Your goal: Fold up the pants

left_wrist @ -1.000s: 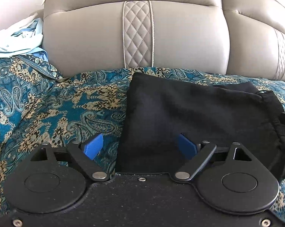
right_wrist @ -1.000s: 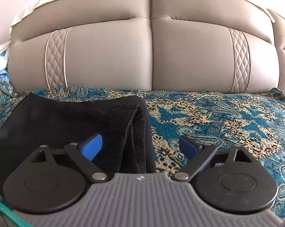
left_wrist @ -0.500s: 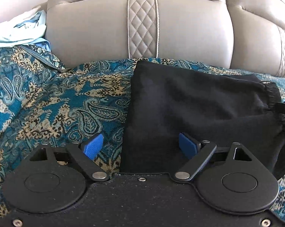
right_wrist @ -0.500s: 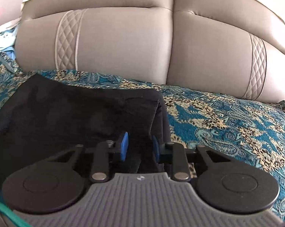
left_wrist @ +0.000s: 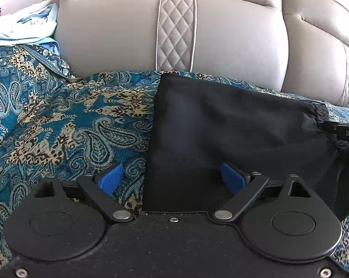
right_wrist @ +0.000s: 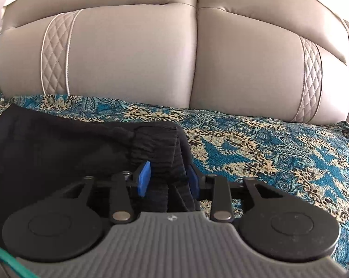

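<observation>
Pants [left_wrist: 232, 127], black and folded into a compact pile, lie on the patterned teal throw [left_wrist: 65, 125] that covers the sofa seat. Nearest the left wrist camera, the left gripper [left_wrist: 172, 180] stands wide and its jaws are opening; its blue pads [left_wrist: 110, 178] straddle the pile's left edge, one over the throw, the other over black cloth, neither pressing on anything. Nearest the right wrist camera, the right gripper [right_wrist: 167, 179] sits at the pile's right end, where the gathered waistband [right_wrist: 158, 143] bunches up. Its jaws are opening, halfway apart, with the ruffled waistband folds between the pads; whether they touch the cloth I cannot tell. Beyond the pile, the throw runs to the beige sofa back [right_wrist: 132, 53] with quilted stripes. Far left in the left view, pale blue cloth [left_wrist: 23, 27] is heaped.
</observation>
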{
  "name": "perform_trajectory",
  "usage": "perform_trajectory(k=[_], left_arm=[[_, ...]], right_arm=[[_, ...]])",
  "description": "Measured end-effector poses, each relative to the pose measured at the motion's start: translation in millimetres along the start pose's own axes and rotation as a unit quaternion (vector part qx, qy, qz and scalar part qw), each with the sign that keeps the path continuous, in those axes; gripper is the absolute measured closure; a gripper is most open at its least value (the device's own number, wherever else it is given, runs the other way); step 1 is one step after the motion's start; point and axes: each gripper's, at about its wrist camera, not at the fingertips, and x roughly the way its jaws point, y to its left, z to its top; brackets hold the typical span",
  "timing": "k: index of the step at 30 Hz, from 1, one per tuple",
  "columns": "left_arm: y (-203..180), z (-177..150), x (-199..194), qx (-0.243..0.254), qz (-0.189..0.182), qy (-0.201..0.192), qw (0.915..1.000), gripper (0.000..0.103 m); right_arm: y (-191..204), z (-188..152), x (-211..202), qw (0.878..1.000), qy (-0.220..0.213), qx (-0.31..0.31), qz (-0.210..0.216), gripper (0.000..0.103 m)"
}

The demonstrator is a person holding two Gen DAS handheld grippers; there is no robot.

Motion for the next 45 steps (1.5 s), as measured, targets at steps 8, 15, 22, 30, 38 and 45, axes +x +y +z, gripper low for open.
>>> perform_trajectory(k=[8,15,22,30,38,45], left_arm=[[-1.9,-1.0,-15.1,0.014,0.004,0.003,0.9999,0.011],[-7.5,-4.7,-39.5,0.03,-0.001,-0.01,0.9995,0.011],[0.6,-30.0,-57.3,0.026,0.006,0.003,0.9996,0.011],[11.3,-56.4,-76.3,0.017,0.011,0.014,0.9997,0.01],[-6.0,-71.4,-104.9,0.026,-0.004,-0.009,0.9996,0.01],[-31.6,-84.5,-106.4,0.033,-0.028,-0.004,0.9991,0.009]], right_arm=[[-12.5,-4.7,-22.1,0.999,-0.01,0.032,0.008,0.04],[-26.7,-16.6,-66.1,0.997,-0.042,0.053,0.036,0.029],[-24.7,-41.4,-101.5,0.995,-0.063,0.038,0.063,0.025],[-16.2,-67.8,-126.2,0.994,-0.078,0.013,0.075,0.02],[-11.1,-95.6,-137.9,0.993,-0.084,0.011,0.079,0.015],[10.6,-116.2,-149.3,0.992,-0.089,-0.007,0.089,0.005]])
